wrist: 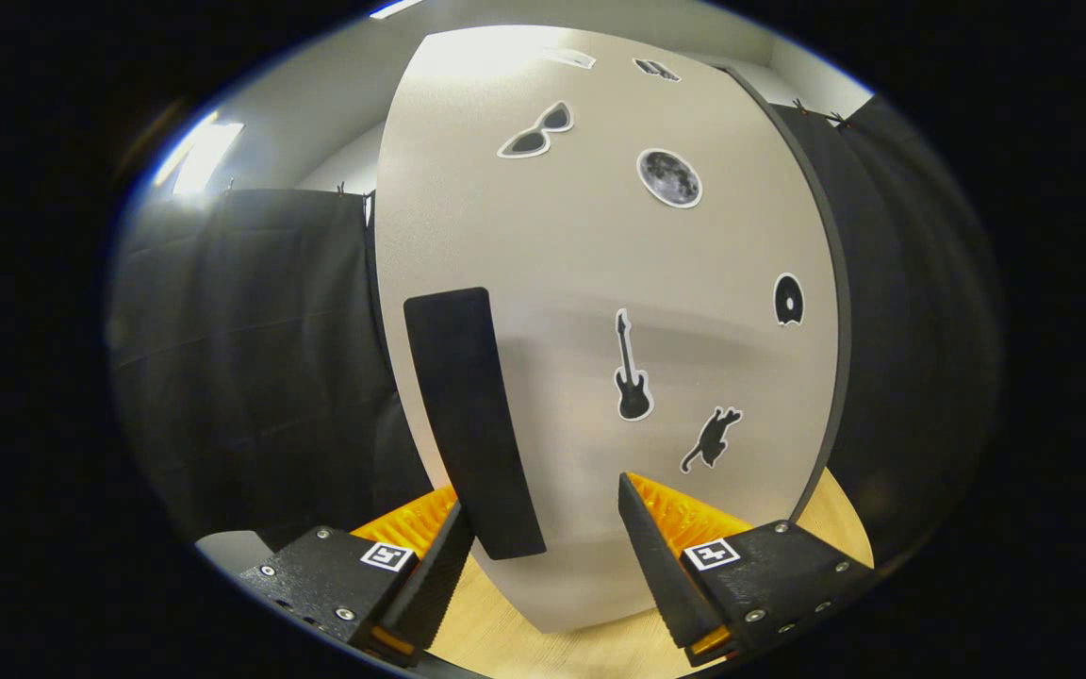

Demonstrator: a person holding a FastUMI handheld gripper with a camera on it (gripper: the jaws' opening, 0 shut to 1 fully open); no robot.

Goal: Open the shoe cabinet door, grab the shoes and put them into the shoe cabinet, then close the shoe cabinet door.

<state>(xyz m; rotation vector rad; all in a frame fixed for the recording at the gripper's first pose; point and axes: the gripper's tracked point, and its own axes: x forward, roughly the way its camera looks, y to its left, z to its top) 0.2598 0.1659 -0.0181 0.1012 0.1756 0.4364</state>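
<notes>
The gripper (pixel 548 552) faces the closed cabinet door (pixel 600 283) mid-frame, jaws wide, the black handle (pixel 469 415) just ahead near the left one (likely lined up to pull it open).

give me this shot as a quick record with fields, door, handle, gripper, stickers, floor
door: pale grey shoe cabinet door, dark edge, close ahead of the gripper
handle: long black bar handle on the door, its lower end between the fingers, nearer the left one
gripper: two-finger gripper, fingers apart, not pressing on the handle
stickers: sunglasses, moon, guitar, cat, among others
floor: light wooden floor under the door
</notes>
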